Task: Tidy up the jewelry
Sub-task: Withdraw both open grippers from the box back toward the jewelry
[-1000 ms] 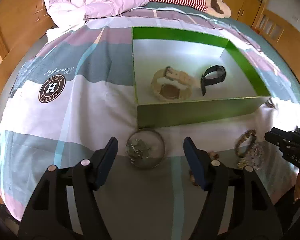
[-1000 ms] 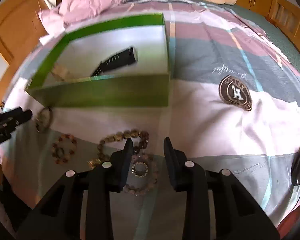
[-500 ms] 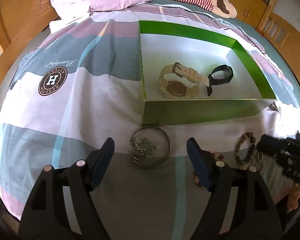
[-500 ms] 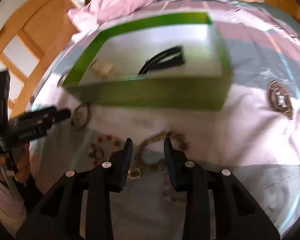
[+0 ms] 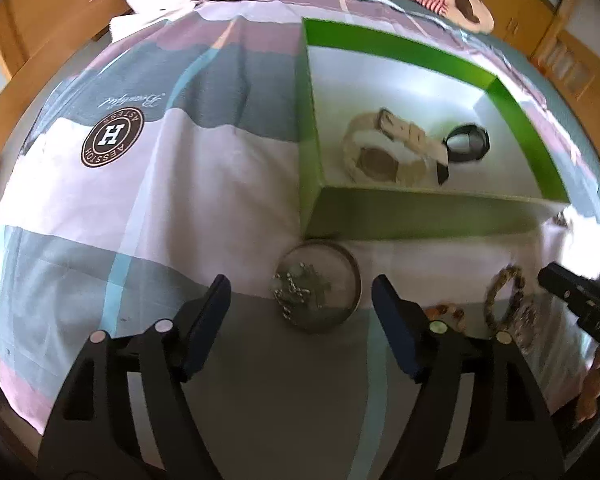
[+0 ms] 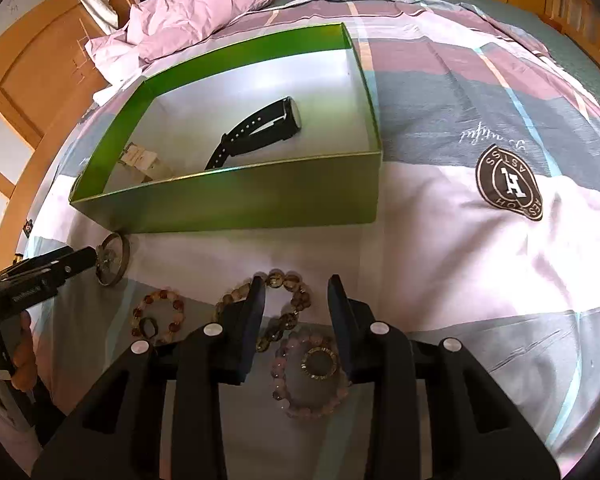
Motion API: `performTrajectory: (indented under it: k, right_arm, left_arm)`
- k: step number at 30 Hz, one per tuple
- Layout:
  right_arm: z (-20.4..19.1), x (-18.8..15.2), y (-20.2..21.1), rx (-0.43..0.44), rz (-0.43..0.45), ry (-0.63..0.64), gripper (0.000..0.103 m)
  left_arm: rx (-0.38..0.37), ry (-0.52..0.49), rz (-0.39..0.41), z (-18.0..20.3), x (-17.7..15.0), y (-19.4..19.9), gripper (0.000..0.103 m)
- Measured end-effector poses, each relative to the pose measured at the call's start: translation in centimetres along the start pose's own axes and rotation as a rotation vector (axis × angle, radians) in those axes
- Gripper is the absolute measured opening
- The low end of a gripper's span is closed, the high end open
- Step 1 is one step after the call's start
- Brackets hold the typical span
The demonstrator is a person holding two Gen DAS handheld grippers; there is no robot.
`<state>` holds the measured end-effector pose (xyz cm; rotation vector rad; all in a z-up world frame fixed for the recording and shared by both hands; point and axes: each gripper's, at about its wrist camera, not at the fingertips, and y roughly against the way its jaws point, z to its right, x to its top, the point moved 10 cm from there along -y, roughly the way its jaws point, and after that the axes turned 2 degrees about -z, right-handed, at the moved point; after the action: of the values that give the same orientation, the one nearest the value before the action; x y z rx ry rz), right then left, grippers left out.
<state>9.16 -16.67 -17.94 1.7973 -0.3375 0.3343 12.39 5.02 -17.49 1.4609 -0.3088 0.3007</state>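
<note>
Two watches already lay in the glossy green box (image 6: 228, 204) on the bed: a beige watch (image 5: 384, 156) with a broad strap and a slim black watch (image 6: 260, 130). The rest waited on the soft patchwork quilt (image 6: 460, 240) just outside it. We held our left gripper (image 5: 300, 296) with fingers wide apart over a round metal dish (image 5: 320, 292) of what seemed small silvery pieces, the view being blurred. Our right gripper (image 6: 296, 300), fingers narrowly apart and clamping nothing, hovered over a brown bead bracelet (image 6: 284, 312). Beside it lay a pale pink bead bracelet (image 6: 300, 396) ringing a gold ring (image 6: 320, 364), and an amber bead bracelet (image 6: 158, 316).
</note>
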Motion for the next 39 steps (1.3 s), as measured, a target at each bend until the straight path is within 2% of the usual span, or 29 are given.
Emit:
performTrajectory:
  k: [2,4,5,6,9,12,15,17,18,20,26,29,31,32,35,39]
  right_arm:
    - [-0.6,-0.2,-0.2,0.006,-0.011,0.019,0.035]
    - [-1.3,-0.5,-0.3,0.011,-0.025,0.051,0.035]
    - [-1.5,-0.8,-0.4,0.013,-0.033,0.069,0.035]
    - [-1.8,-1.0,-0.4,0.015,-0.038,0.081,0.035]
    - [-2.4,-2.4,-0.2,0.031,-0.067,0.120,0.035]
    - [-1.9,-2.7,-0.2,0.008,-0.070,0.126,0.035]
    - [0.1,-2.4,-0.6,-0.025,-0.079,0.051,0.035]
    - [0.4,-2.1,-0.5,-0.016,-0.073,0.030,0.035]
    - [-0.1,-2.1,-0.4,-0.004,-0.069,0.043,0.035]
    - [-1.7,-2.3,-0.3,0.021,-0.066,0.102,0.035]
    - [-6.1,-4.1,-1.4,0.046,-0.083,0.277,0.035]
    - [-6.7,-4.7,-2.4,0.000,-0.093,0.326,0.035]
    - [-6.8,-4.7,-2.4,-0.023,-0.075,0.354,0.028]
    - [-6.9,-4.7,-2.2,-0.021,-0.071,0.358,0.022]
    - [-6.1,-4.2,-2.0,-0.013,-0.064,0.320,0.021]
    - [-5.5,-2.9,-1.3,-0.008,-0.026,0.259,0.021]
  left_arm:
    - [0.008,-0.008,-0.010,0.1,-0.2,-0.3,0.073]
    - [0.017,-0.010,-0.027,0.0,-0.5,-0.8,0.060]
    - [0.019,-0.010,-0.036,0.0,-0.7,-1.1,0.044]
    - [0.015,-0.010,-0.051,0.0,-0.9,-1.4,0.036]
    - [0.018,-0.020,-0.043,0.1,-0.9,-1.4,0.030]
    - [-0.015,-0.043,-0.012,0.8,-0.6,-0.5,0.030]
    - [-0.149,-0.106,0.014,3.4,-0.6,0.9,0.030]
    - [-0.194,-0.173,0.038,5.4,-0.9,1.8,0.033]
    - [-0.191,-0.193,0.047,5.8,-1.0,2.0,0.043]
    - [-0.155,-0.207,0.062,5.8,-1.0,2.0,0.050]
    - [-0.064,-0.086,0.060,2.2,0.3,1.5,0.054]
    - [-0.040,-0.045,0.057,1.1,0.6,1.3,0.059]
    - [-0.027,-0.030,0.049,0.6,0.6,1.2,0.060]
    - [-0.018,-0.021,0.043,0.3,0.6,1.1,0.060]
    - [0.005,0.015,0.022,-0.7,0.6,0.6,0.060]
    - [-0.008,0.091,-0.009,-2.4,0.4,0.1,0.060]
